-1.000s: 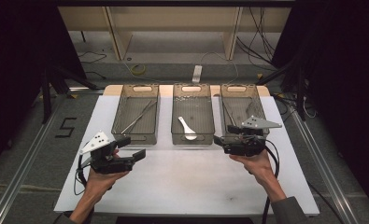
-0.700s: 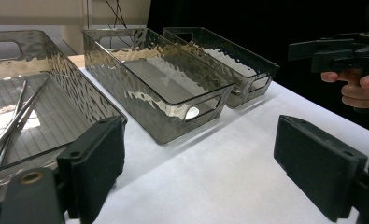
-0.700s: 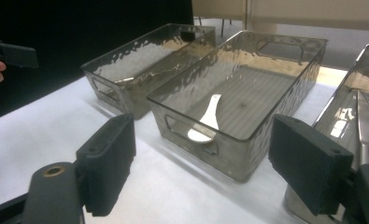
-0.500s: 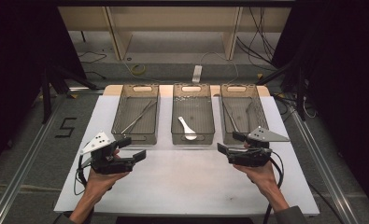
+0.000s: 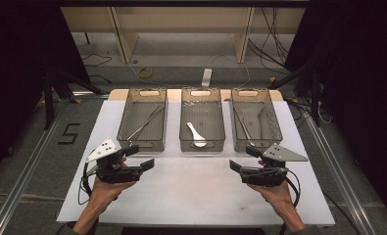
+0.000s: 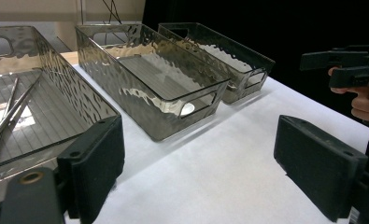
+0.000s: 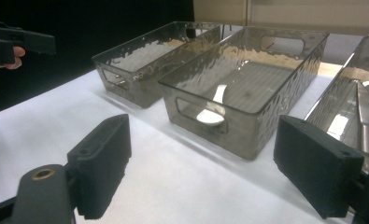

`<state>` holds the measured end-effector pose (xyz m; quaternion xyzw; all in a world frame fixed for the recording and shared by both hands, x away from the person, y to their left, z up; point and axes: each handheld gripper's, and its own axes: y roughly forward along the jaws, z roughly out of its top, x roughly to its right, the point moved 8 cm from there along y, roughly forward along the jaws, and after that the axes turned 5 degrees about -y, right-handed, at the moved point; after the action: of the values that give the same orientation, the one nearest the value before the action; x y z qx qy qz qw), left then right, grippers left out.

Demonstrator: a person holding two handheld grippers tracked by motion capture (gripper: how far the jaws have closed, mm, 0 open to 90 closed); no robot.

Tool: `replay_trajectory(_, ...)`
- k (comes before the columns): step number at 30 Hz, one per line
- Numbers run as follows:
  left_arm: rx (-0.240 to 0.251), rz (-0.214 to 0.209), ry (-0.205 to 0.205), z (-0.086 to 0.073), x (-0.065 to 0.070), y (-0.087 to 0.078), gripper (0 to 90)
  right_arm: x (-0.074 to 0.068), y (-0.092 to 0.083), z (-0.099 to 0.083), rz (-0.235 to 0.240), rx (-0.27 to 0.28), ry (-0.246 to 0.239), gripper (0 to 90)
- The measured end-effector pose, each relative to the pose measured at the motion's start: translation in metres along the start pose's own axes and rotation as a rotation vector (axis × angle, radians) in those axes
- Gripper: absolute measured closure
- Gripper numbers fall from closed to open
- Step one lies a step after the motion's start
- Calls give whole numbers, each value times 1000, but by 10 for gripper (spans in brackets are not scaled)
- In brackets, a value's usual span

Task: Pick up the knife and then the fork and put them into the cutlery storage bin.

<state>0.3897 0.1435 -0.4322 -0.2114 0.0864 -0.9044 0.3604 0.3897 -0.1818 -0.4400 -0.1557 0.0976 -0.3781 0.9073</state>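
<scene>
Here, both black two-jaw grippers hover over the white table sheet (image 5: 191, 191), just in front of three smoky clear plastic bins. The left gripper (image 5: 141, 157) stands wide open with nothing between its jaws. The right gripper (image 5: 240, 159) has just been opening and also grips nothing. Nearest it, the right bin (image 5: 274, 122) holds a metal knife (image 7: 365, 112); the middle bin (image 5: 220, 125) holds a white spoon (image 5: 196, 135).

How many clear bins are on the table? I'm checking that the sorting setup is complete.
3, side by side along the far edge of the white mat: the left bin holding thin metal utensils, the middle bin holding a white spoon, and the right bin holding metal cutlery.
</scene>
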Motion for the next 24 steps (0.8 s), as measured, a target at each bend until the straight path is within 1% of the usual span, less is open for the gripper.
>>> replay_trajectory(5, -6, -5, -1, -1, 0, 0, 157, -3, -1, -6, 3, -15, -5, 200)
replay_trajectory(11, -16, -9, 8, -2, 2, 2, 156, -7, -3, -10, 5, -14, -7, 199)
replay_trajectory(20, -23, -13, 8, -3, 2, 2, 157, -7, -6, -18, -1, -28, -3, 197)
replay_trajectory(23, -25, -14, 8, -3, 2, 2, 157, -5, -7, -22, 1, -32, 15, 197)
replay_trajectory(24, -26, -14, 9, -3, 2, 2, 157, -5, -7, -23, 0, -35, 15, 197)
